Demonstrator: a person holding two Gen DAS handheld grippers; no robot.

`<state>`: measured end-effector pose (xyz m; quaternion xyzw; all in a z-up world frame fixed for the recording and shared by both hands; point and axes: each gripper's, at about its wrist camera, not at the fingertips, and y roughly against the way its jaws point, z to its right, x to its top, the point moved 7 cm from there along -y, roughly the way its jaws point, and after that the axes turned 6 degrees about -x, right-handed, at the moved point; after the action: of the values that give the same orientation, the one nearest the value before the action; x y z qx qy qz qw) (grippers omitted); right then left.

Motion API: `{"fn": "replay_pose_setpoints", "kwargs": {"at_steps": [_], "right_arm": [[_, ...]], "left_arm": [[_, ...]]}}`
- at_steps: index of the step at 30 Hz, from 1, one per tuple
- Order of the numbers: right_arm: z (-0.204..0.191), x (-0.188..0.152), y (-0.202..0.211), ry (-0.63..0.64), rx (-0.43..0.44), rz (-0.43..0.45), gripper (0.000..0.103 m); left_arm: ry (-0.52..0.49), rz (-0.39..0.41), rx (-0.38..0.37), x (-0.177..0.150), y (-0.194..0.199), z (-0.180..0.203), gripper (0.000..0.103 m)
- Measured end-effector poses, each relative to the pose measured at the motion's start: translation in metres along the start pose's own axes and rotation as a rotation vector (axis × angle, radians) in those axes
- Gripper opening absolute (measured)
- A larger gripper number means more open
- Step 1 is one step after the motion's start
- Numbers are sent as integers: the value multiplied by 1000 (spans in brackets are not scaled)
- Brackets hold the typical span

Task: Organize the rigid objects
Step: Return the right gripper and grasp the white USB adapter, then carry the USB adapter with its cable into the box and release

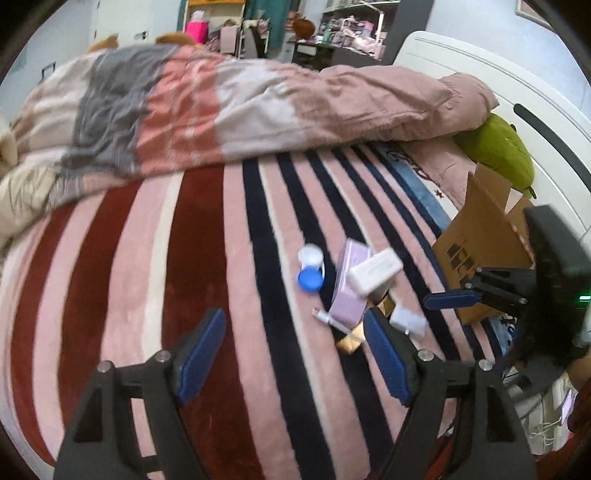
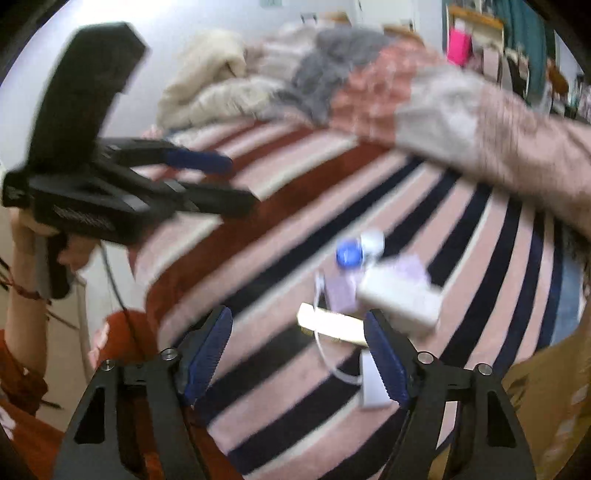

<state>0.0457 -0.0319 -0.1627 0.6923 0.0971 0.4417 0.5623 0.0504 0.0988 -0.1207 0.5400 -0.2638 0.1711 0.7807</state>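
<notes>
The left gripper (image 1: 295,354) hangs over the striped blanket (image 1: 207,258) with its blue pads spread apart and nothing between them. The right gripper (image 2: 301,354) is likewise released and empty, its right pad passing in front of a gold box (image 2: 328,325) and a white charger (image 2: 373,387) with a white cable (image 2: 325,350).

In the left wrist view, the small things lie in a cluster at about two o'clock from the left gripper: the gold box (image 1: 354,338) nearest, a clear plastic piece (image 1: 408,321) beside it, then a purple box (image 1: 349,288) with a white block (image 1: 375,271) resting on top. A white case with a blue lid (image 1: 311,267) sits just to their nine o'clock side. At three o'clock of the cluster a cardboard box (image 1: 476,236) stands open, with the right gripper (image 1: 452,299) in front of it.

Farther off, a rumpled quilt (image 1: 240,107) crosses the bed, a green cushion (image 1: 498,147) lies at its right end, and cluttered shelves (image 1: 354,26) stand beyond.
</notes>
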Motion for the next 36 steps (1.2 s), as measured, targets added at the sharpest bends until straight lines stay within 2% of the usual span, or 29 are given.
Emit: {"fn": "replay_pose_setpoints", "kwargs": {"at_steps": [5, 8, 10, 12, 18, 23, 26, 27, 29, 31, 33, 36], "right_arm": [[32, -31, -34, -35, -127, -98, 67], [41, -43, -45, -42, -138, -142, 54], [42, -47, -49, -35, -131, -157, 37], [42, -48, -51, -17, -137, -158, 25], [26, -40, -31, 22, -124, -102, 25], [1, -11, 7, 49, -76, 3, 25], [-9, 13, 39, 68, -49, 102, 25], [-11, 18, 46, 76, -45, 123, 25], [-12, 29, 65, 98, -54, 169, 25], [-9, 35, 76, 105, -73, 196, 25], [4, 39, 88, 97, -96, 223, 25], [25, 35, 105, 59, -124, 241, 25]], "left_arm": [[34, -13, -22, -18, -11, -5, 74], [40, -19, -32, -22, -15, -2, 74], [43, -23, -37, -23, -17, 0, 74], [43, -26, -40, -23, -16, 2, 74], [34, -30, -67, -23, -12, 11, 74], [44, 6, -135, -16, 4, 21, 74], [41, 45, -164, -4, 19, 31, 74], [40, 69, -181, 4, 26, 36, 71], [23, 93, -221, 18, 35, 50, 54], [-8, 98, -240, 34, 40, 66, 29], [-43, 102, -223, 47, 40, 80, 19], [-84, 94, -254, 71, 33, 112, 15]]}}
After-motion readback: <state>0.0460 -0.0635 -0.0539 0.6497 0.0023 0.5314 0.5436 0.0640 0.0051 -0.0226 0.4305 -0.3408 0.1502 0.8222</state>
